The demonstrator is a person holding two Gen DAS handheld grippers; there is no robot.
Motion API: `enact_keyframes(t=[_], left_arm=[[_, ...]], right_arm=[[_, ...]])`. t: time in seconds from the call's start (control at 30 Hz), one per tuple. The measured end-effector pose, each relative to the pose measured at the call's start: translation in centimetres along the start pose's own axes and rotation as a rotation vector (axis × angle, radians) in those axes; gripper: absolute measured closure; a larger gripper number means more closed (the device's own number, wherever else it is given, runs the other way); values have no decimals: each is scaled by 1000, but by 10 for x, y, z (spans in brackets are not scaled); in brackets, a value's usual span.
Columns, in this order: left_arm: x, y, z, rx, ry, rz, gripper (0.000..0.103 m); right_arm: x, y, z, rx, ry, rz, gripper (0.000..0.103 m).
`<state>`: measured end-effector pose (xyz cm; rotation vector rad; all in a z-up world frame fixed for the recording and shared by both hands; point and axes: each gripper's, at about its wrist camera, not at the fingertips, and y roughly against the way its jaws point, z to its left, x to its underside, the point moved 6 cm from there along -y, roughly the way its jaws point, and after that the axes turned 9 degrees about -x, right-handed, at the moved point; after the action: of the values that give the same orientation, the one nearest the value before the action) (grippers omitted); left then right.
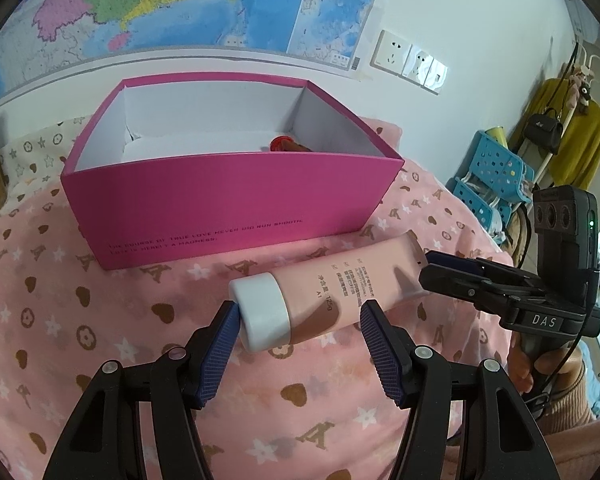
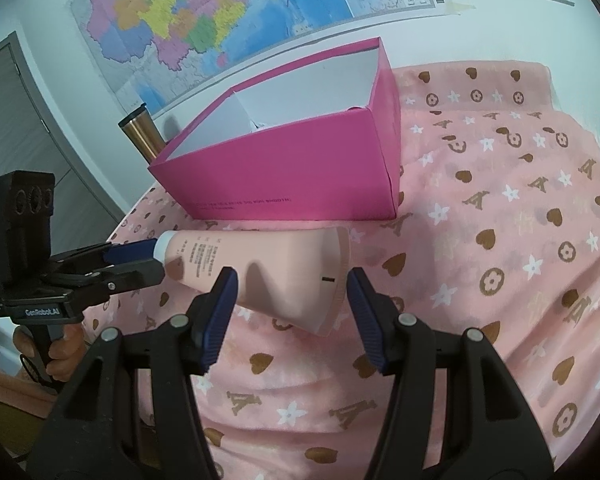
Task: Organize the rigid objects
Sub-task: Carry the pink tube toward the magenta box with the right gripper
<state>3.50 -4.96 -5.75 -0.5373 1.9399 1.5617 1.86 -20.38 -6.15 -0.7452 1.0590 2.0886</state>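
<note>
- Tube [image 1: 328,296]: lying on the cloth [image 1: 100,320], across the jaws of both grippers; cap end [image 1: 262,312] between the left gripper [image 1: 300,330] jaws, crimped end [image 2: 332,280] between the right gripper [image 2: 292,300] jaws.
- Box [image 1: 228,184]: on the cloth, just beyond the tube, ahead of both jaws.
- Small item [image 1: 290,145]: inside the box.
- Tumbler [image 2: 142,136]: behind the box.

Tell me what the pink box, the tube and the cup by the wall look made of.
Box: likely cardboard, matte magenta outside, white inside, with crisp folded edges.
Tube: apparently soft plastic, satin pink, crimped flat end, glossy white cap.
Cup: probably metal, given its coppery sheen, with a dark lid.
</note>
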Motion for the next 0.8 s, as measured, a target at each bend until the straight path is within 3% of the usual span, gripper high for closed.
enact_keyframes(t=[0.8], left_arm=[[-5,5,-1,-2,-2,-17,40]], right_arm=[[-5,1,2,-2,15,-14,44]])
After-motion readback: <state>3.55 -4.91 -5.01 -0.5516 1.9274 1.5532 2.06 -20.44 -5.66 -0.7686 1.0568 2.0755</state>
